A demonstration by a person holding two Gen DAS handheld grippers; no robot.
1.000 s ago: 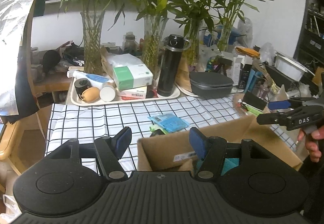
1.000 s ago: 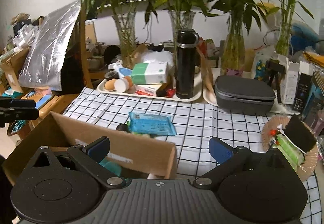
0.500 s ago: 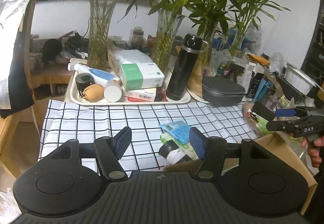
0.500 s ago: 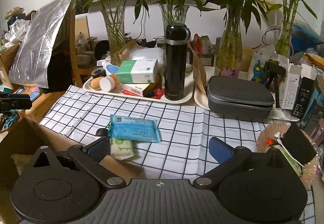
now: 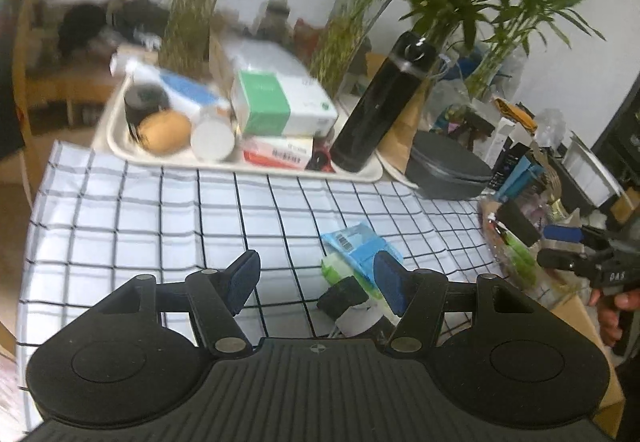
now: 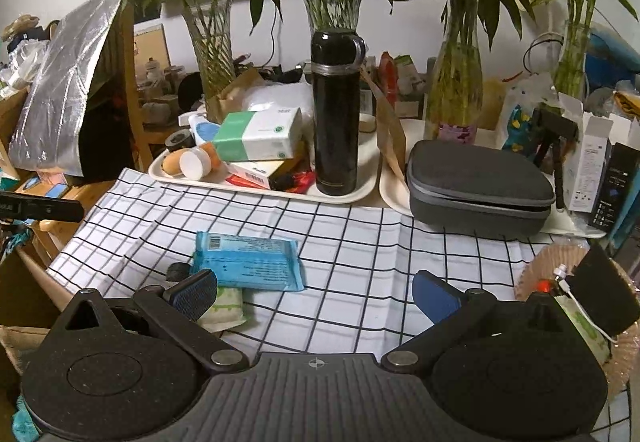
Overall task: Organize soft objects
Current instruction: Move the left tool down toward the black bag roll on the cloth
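Note:
A blue soft wipes pack [image 6: 248, 261] lies on the checked tablecloth [image 6: 360, 242], partly over a green-and-white soft pack [image 6: 226, 305] and a small black item [image 6: 178, 271]. In the left wrist view the blue pack [image 5: 362, 245] and a black-and-white item [image 5: 350, 308] lie just ahead of my right finger. My left gripper [image 5: 316, 282] is open and empty above the cloth. My right gripper [image 6: 316, 294] is open and empty, its left finger over the green pack. A cardboard box [image 6: 24, 306] sits at the table's near left edge.
A white tray [image 6: 352, 194] holds a black flask [image 6: 336, 114], a green tissue box [image 6: 258, 134] and bottles. A grey zip case [image 6: 476, 186] is at right. Vases of bamboo stand behind. A basket of clutter [image 6: 580, 290] is near right.
Both grippers moved forward from over the cardboard box to above the tablecloth and the packs. The box has dropped out of the middle of both views. The left view is blurred by motion.

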